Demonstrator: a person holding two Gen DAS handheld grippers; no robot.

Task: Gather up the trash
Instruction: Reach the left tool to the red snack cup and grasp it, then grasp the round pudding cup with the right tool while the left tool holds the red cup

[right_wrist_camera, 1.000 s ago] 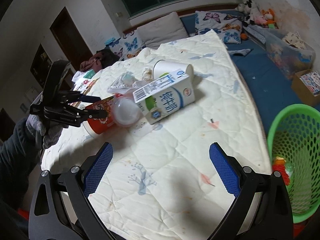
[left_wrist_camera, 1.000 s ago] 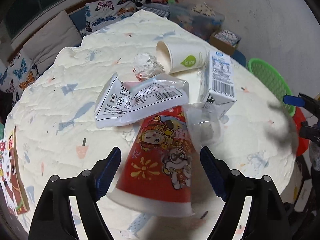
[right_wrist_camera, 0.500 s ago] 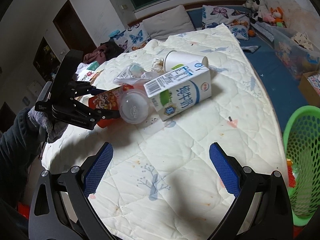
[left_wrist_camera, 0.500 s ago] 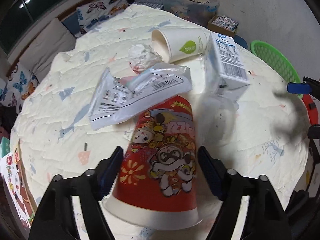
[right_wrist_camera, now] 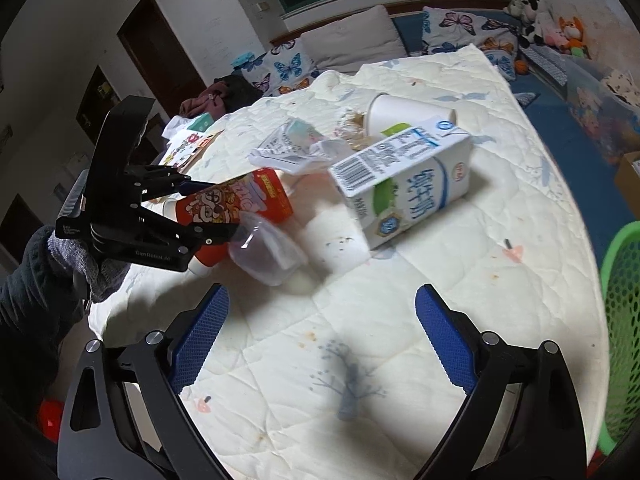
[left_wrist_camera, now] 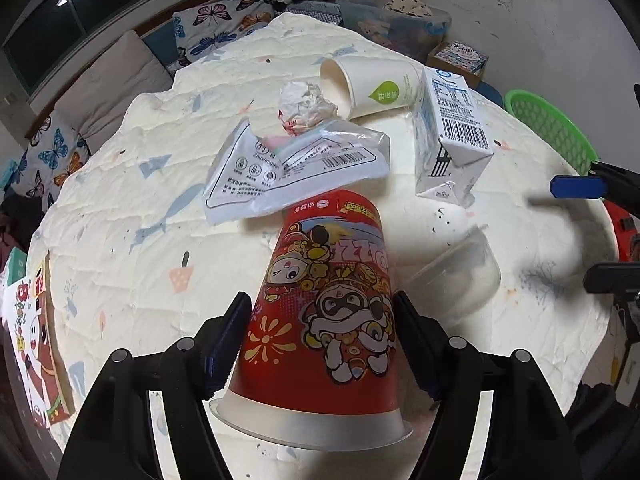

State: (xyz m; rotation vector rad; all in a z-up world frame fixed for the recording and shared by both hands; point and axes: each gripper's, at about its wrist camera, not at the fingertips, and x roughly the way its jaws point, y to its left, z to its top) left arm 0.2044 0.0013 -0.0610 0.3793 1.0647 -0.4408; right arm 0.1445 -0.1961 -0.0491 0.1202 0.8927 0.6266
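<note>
A red cartoon-printed paper cup [left_wrist_camera: 324, 320] lies on its side on the quilted table [left_wrist_camera: 132, 264], and my left gripper [left_wrist_camera: 320, 312] is shut on it, pads pressed against both flanks. From the right wrist view, that same cup [right_wrist_camera: 236, 204] sits in the left gripper [right_wrist_camera: 208, 212], which a gloved hand holds. A clear plastic cup [left_wrist_camera: 456, 276] rests just right of it. Beyond are a plastic wrapper [left_wrist_camera: 296, 168], crumpled paper [left_wrist_camera: 306, 106], a white paper cup [left_wrist_camera: 376, 88] and a milk carton [left_wrist_camera: 448, 136]. My right gripper [right_wrist_camera: 320, 336] hovers open over bare quilt, short of the carton [right_wrist_camera: 404, 184].
A green mesh basket [right_wrist_camera: 624, 320] stands beside the table's right edge. Printed cards [left_wrist_camera: 36, 340] lie at the left rim. Behind the table are butterfly pillows, soft toys and boxes on the floor.
The left jaws narrowed onto the red cup. The clear plastic cup shifted off to the cup's right side. My right gripper moved in closer to the trash pile.
</note>
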